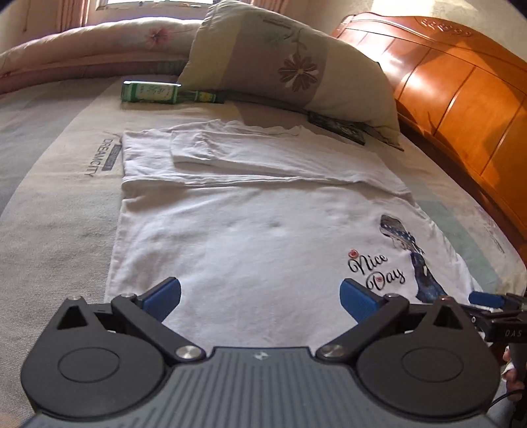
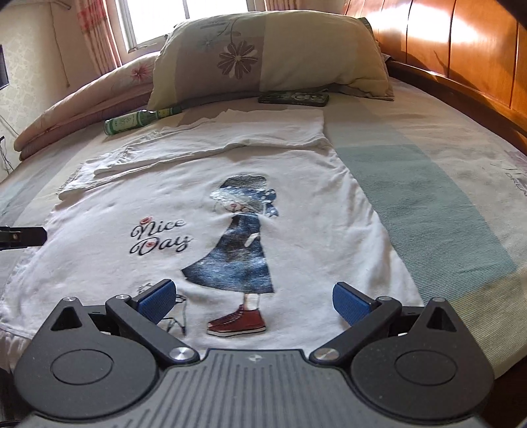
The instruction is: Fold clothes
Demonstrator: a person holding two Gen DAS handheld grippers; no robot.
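Shirt (image 1: 250,237) on bed (image 1: 59,204): soft, light, limp. Left claw (image 1: 260,298) and right claw (image 2: 253,301) wide, empty; pinch near hem corners.

**Site: a bedroom in a home**

I'm looking across a made bed (image 2: 428,184) with a striped mattress cover printed "DREAMCITY". Carved orange wooden headboard (image 1: 461,98) along one side. A large floral pillow (image 2: 270,52) lies at the far end, a rolled pink quilt (image 1: 82,49) beside it. Behind them, a sunlit window (image 2: 184,16) with patterned curtains (image 2: 98,36). Household clutter: a green bottle (image 1: 154,93) on its side, and a dark flat object (image 2: 294,98), too unclear for me to name, by the pillow. Pale patterned wallpaper.
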